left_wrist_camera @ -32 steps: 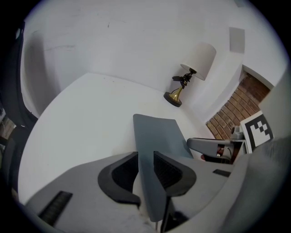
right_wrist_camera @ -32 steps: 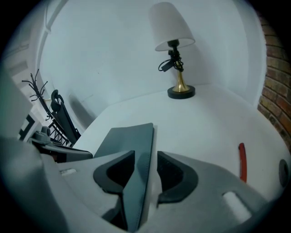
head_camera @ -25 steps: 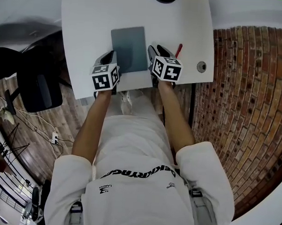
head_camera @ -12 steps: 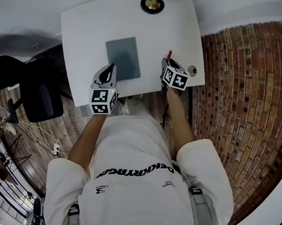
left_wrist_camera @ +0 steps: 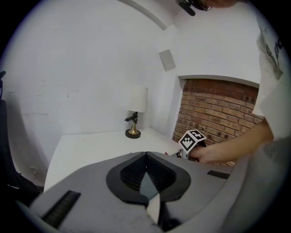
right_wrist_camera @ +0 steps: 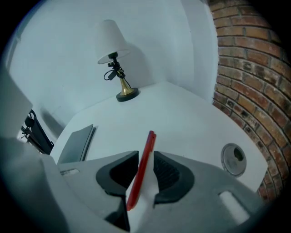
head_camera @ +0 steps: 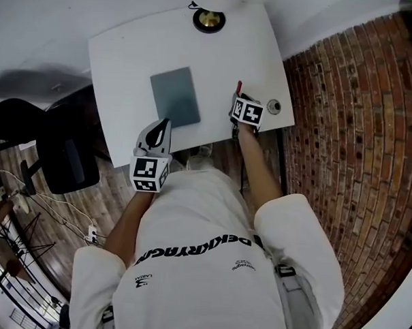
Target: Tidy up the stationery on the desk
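A red pen [head_camera: 238, 87] lies near the right end of the white desk [head_camera: 129, 48]. My right gripper [head_camera: 239, 100] is over it. In the right gripper view the pen [right_wrist_camera: 142, 168] runs between the jaws of that gripper [right_wrist_camera: 145, 157]; the jaws have just been closing and both pads meet it near the tips. A grey notebook [head_camera: 175, 96] lies flat mid-desk, also visible in the right gripper view [right_wrist_camera: 77, 143]. My left gripper [head_camera: 164, 124] hangs shut and empty above the desk's front edge, its jaws [left_wrist_camera: 146, 155] together.
A small lamp with a brass base [head_camera: 209, 19] stands at the desk's far edge. A round cable grommet [head_camera: 273, 107] sits right of the pen. A brick wall [head_camera: 345, 98] borders the desk's right side. A black chair [head_camera: 57, 147] stands to the left.
My right gripper went right from the notebook's edge to the red pen and narrowed round it. My left gripper drew back from the notebook toward the person and rose, staying shut.
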Available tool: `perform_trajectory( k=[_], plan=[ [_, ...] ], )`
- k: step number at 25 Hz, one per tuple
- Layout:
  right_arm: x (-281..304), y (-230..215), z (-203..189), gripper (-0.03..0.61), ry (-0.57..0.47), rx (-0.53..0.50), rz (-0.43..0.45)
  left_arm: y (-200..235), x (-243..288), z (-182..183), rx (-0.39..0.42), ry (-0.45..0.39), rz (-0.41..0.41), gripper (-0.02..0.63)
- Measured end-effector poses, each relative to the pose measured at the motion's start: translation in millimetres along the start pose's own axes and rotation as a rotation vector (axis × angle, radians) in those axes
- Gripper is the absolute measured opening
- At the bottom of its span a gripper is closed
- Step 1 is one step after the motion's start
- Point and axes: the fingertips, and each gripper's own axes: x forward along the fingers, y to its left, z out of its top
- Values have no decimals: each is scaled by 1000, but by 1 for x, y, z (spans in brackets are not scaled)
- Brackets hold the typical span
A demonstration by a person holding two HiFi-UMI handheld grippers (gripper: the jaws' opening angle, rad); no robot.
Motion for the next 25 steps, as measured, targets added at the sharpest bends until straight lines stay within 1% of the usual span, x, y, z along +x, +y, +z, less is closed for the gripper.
perform_trajectory(
  k=[5, 8, 12, 16, 20, 25],
  plan=[
    [6, 2, -4, 100, 20, -5, -2, 1, -7, 4, 10, -10, 27, -2],
    [6, 0, -5, 89, 33, -44, -30, 4, -10, 5, 13, -13, 45, -3],
    [5, -2, -5, 48, 44, -110, -66, 4, -14, 3, 12, -15, 60, -3],
    [5, -3, -2, 43, 36, -116, -64, 6, -16, 4, 18, -22, 67, -2],
    [0, 2, 0, 43, 29, -97, -40, 7, -21, 3, 13, -34, 80, -2],
    [-7, 31, 19, 43, -7, -120, 32, 9, -24, 9, 14, -61, 99, -3]
  ],
)
